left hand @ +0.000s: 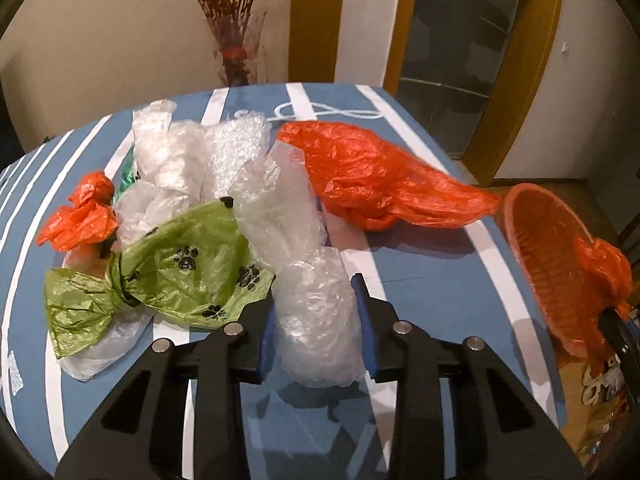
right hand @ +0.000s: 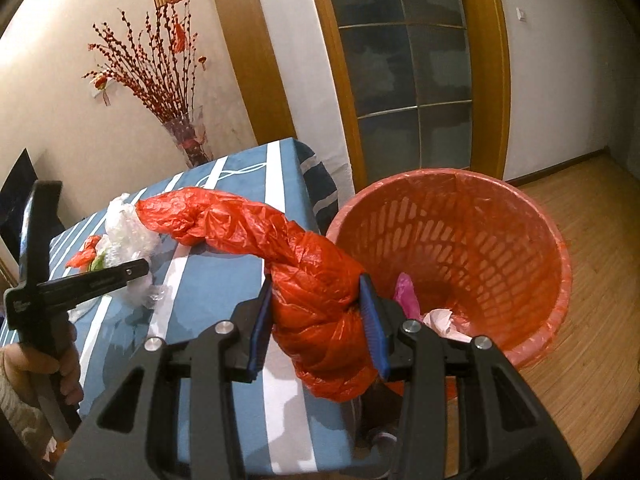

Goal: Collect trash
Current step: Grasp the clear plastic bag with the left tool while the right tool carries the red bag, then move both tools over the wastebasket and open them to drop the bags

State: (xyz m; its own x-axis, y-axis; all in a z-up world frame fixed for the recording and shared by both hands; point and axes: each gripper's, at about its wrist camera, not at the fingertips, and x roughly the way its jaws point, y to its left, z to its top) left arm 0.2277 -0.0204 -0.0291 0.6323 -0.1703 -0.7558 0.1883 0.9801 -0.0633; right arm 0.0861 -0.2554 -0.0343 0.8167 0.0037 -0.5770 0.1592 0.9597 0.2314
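Note:
My left gripper (left hand: 318, 300) is shut on a clear plastic bag (left hand: 316, 320) that trails up into a pile of clear wrap (left hand: 208, 160) on the blue striped table (left hand: 420, 264). Beside it lie a green paw-print bag (left hand: 180, 268) and a small orange bag (left hand: 86, 216). My right gripper (right hand: 316, 300) is shut on a long red-orange plastic bag (right hand: 304, 264), stretched from the table (right hand: 208, 280) toward the orange bin (right hand: 460, 240). The same bag shows in the left wrist view (left hand: 372, 184). The bin (left hand: 552, 264) stands off the table's right edge.
The bin holds pink and white scraps (right hand: 436, 316). A vase of red branches (right hand: 188, 136) stands behind the table's far edge. A glass door with a wooden frame (right hand: 404, 72) and wooden floor (right hand: 592, 280) lie to the right. The left gripper's handle (right hand: 52, 280) shows at the left.

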